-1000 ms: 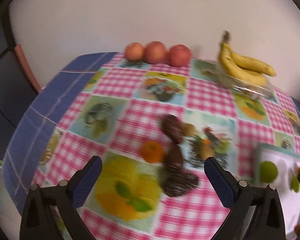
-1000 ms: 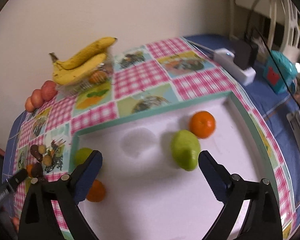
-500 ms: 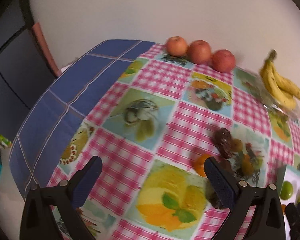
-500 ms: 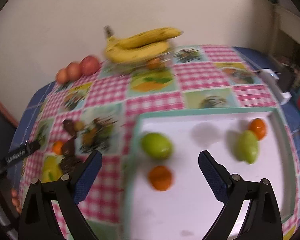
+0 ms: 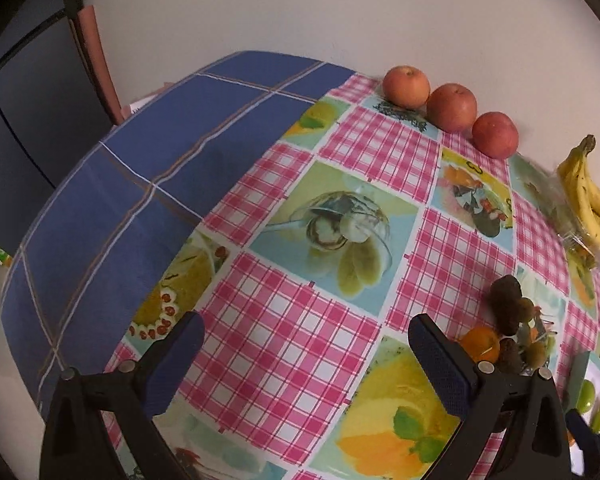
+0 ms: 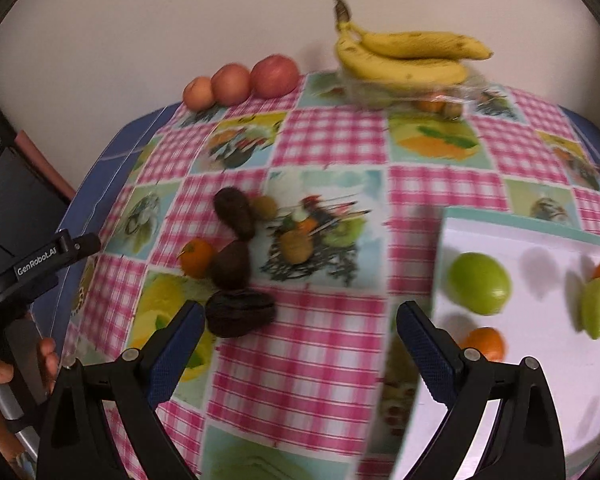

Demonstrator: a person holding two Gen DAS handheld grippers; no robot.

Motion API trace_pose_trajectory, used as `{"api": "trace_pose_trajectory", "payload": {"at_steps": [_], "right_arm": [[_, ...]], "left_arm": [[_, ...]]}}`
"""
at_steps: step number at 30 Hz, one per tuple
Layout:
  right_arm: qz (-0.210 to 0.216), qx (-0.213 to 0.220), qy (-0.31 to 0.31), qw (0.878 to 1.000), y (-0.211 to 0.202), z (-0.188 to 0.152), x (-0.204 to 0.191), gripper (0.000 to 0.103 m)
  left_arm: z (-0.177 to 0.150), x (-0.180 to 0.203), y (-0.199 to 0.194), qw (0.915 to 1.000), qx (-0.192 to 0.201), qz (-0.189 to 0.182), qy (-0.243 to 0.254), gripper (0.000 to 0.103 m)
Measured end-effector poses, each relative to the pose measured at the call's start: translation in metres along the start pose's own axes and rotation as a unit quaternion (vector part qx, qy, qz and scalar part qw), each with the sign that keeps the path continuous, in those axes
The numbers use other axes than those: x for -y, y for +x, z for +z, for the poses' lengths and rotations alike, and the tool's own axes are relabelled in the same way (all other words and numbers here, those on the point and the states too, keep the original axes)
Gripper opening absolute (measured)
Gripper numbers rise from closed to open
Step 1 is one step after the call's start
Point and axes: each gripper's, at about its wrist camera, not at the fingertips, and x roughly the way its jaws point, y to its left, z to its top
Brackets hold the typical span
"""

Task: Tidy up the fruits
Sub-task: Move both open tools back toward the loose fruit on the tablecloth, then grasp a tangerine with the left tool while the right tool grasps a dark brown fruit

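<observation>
A cluster of loose fruit lies mid-table in the right wrist view: three dark avocados point(image 6: 240, 314), an orange point(image 6: 196, 258) and two kiwis point(image 6: 296, 246). My right gripper point(image 6: 298, 338) is open and empty, just in front of the nearest avocado. The white tray point(image 6: 540, 360) at right holds a green apple point(image 6: 479, 283), two oranges point(image 6: 485, 343) and a green pear point(image 6: 596, 308). My left gripper point(image 5: 306, 354) is open and empty over the tablecloth, with the same cluster point(image 5: 504, 312) behind its right finger. It shows at the left edge of the right wrist view point(image 6: 44, 262).
Three red apples point(image 6: 236, 82) line the far wall. A banana bunch point(image 6: 404, 54) rests on a clear plastic container at the back. A blue cloth point(image 5: 132, 208) covers the table's left part. The table edge drops off at left.
Both grippers swung left. The right view shifted from the tray to the loose fruit cluster; the left view shifted off the cluster onto the blue cloth side. Both stayed open.
</observation>
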Motion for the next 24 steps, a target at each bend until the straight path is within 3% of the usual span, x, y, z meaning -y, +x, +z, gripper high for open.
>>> {"api": "trace_pose_trajectory", "payload": {"at_steps": [5, 11, 24], "right_arm": [[-0.005, -0.027, -0.023, 0.999, 0.026, -0.003, -0.016, 0.097], [-0.009, -0.055, -0.042, 0.998, 0.053, -0.01, -0.024, 0.097], [-0.028, -0.047, -0.069, 0.996, 0.067, -0.009, -0.032, 0.097]], "left_arm": [[-0.001, 0.01, 0.017, 0.9992, -0.023, -0.009, 0.032, 0.103], [0.001, 0.012, 0.025, 0.9987, -0.034, -0.021, 0.03, 0.103], [0.002, 0.035, 0.024, 0.9939, -0.045, -0.095, 0.034, 0.102]]}}
